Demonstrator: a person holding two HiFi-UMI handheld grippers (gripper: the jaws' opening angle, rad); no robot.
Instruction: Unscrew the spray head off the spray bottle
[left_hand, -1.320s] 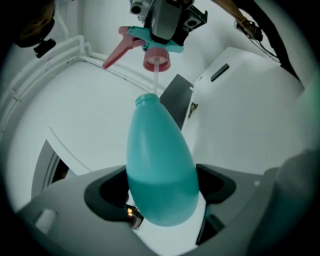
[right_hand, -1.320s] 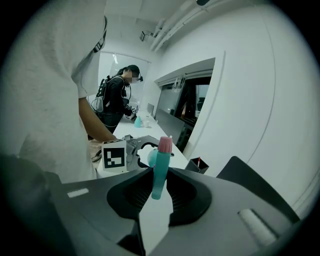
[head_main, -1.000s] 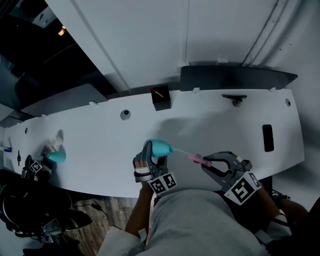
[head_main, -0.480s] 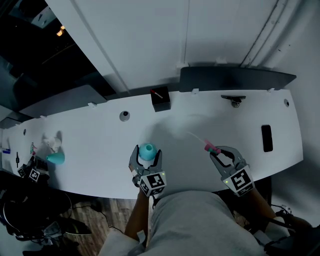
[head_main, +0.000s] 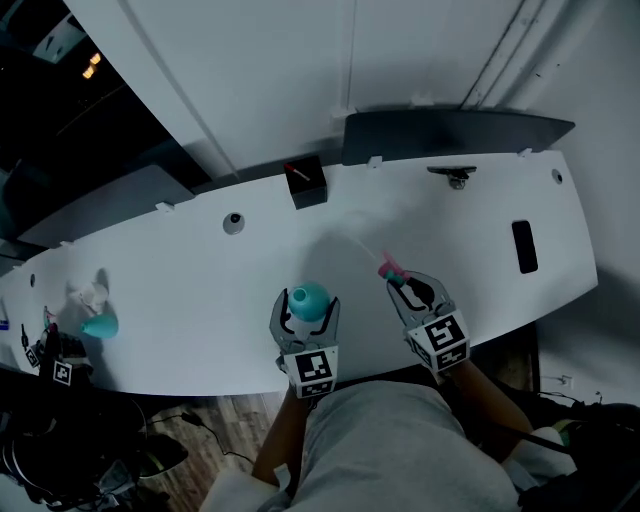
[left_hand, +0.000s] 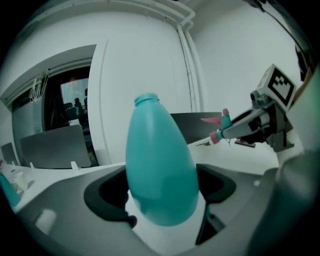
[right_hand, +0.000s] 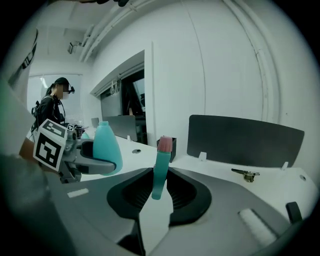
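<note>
The teal spray bottle (head_main: 308, 298) stands upright between the jaws of my left gripper (head_main: 305, 306), which is shut on its body. Its neck (left_hand: 147, 99) is bare and open. In the left gripper view the bottle (left_hand: 160, 170) fills the middle. My right gripper (head_main: 412, 293) is shut on the separate spray head (head_main: 392, 270), teal with a pink tip, and its thin tube points up and left. In the right gripper view the spray head (right_hand: 161, 170) stands between the jaws, with the bottle (right_hand: 106, 147) off to the left. The two parts are apart.
On the white table (head_main: 180, 270) sit a small black box (head_main: 304, 183), a dark panel (head_main: 455, 135) at the back, a metal piece (head_main: 457, 178) and a flat black object (head_main: 523, 246). Another teal bottle (head_main: 98, 325) lies far left. A person (right_hand: 52, 107) stands in the background.
The bottle has turned from lying sideways to upright in the left gripper. The spray head's tube has come clear of it. The right gripper moved left, closer to the bottle, and rolled.
</note>
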